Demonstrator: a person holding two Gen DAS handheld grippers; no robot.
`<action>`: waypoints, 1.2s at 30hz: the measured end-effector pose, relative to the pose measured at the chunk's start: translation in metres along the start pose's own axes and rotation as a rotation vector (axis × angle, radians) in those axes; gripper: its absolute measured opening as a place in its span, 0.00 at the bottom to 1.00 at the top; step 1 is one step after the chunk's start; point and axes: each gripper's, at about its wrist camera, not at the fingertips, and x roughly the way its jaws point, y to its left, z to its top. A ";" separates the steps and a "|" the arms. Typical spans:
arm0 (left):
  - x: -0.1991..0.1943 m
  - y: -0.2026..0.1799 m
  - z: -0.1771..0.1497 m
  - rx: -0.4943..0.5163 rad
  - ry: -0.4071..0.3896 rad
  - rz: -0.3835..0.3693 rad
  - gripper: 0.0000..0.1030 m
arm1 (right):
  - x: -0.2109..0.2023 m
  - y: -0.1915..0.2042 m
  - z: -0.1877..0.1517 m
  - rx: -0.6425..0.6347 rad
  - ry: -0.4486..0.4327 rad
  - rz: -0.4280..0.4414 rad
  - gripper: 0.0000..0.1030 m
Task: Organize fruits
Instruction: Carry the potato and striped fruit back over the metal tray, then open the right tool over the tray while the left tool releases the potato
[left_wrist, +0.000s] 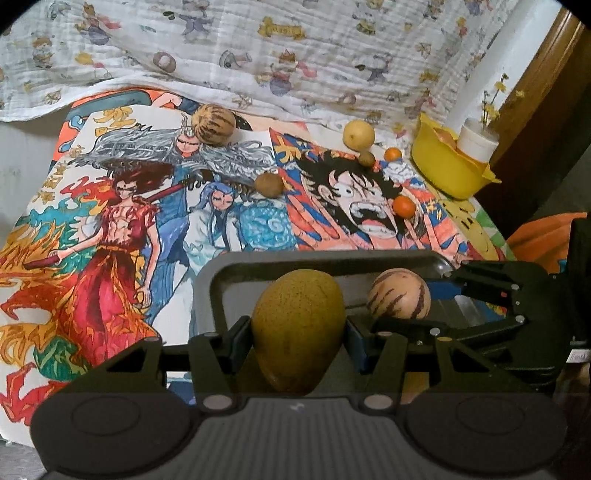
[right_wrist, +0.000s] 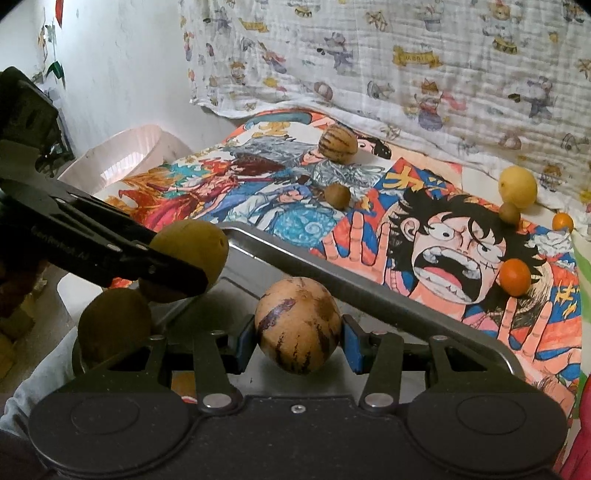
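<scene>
My left gripper (left_wrist: 297, 338) is shut on a green-yellow mango (left_wrist: 297, 317), held over a grey metal tray (left_wrist: 332, 258). My right gripper (right_wrist: 297, 345) is shut on a tan melon with purple stripes (right_wrist: 297, 321), over the same tray (right_wrist: 369, 295). In the right wrist view the mango (right_wrist: 195, 243) hangs to the left and a brown fruit (right_wrist: 114, 325) lies in the tray below it. On the table lie a second striped melon (left_wrist: 213, 123), a yellow fruit (left_wrist: 359, 134), two kiwis (left_wrist: 269, 184) (left_wrist: 366, 158) and two oranges (left_wrist: 403, 206) (left_wrist: 392, 154).
A yellow bowl (left_wrist: 443, 166) with a white cup (left_wrist: 476, 140) in it stands at the table's back right. A pale pink basket (right_wrist: 129, 155) sits off the table's left end by the wall. A printed white cloth (left_wrist: 295, 55) hangs behind the colourful cartoon table cover.
</scene>
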 end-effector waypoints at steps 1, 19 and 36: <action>0.000 -0.001 -0.001 0.004 0.004 0.001 0.56 | 0.000 0.000 -0.001 0.000 0.003 0.001 0.49; 0.010 -0.006 -0.002 0.049 0.049 0.043 0.56 | 0.009 -0.006 -0.006 0.045 0.048 0.012 0.49; 0.004 -0.006 -0.001 0.050 0.063 0.046 0.72 | 0.004 -0.007 -0.006 0.075 0.020 0.022 0.62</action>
